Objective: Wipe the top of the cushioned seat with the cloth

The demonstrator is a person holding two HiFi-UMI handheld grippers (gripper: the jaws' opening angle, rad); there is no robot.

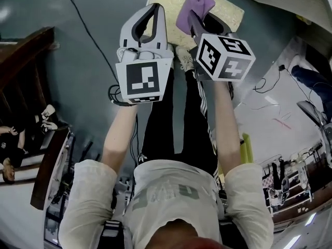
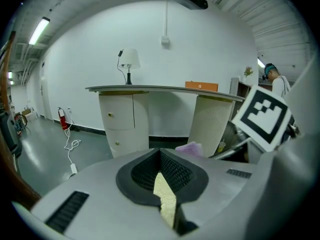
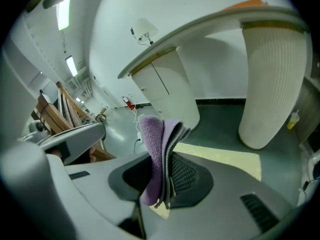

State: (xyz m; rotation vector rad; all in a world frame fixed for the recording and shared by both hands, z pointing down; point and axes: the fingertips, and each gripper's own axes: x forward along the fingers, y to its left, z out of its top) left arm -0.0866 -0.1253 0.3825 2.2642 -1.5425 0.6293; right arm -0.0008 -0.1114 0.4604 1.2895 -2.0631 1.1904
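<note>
The cushioned seat (image 1: 171,1) is a pale yellow patterned square at the top of the head view. A folded purple cloth (image 1: 193,9) hangs over its near part, pinched in my right gripper (image 1: 194,15). In the right gripper view the cloth (image 3: 157,154) stands upright between the shut jaws, with the seat (image 3: 220,160) below and ahead. My left gripper (image 1: 151,12) is held beside it over the seat's left part, jaws nearly together and empty; a sliver of the seat (image 2: 165,199) shows between them in the left gripper view.
A black cable (image 1: 88,32) runs across the grey floor left of the seat. Wooden stairs (image 1: 23,66) stand at the left. A curved white counter (image 2: 165,91) on round pedestals, with a lamp (image 2: 129,64) on it, stands ahead. The person's legs (image 1: 181,118) are below the grippers.
</note>
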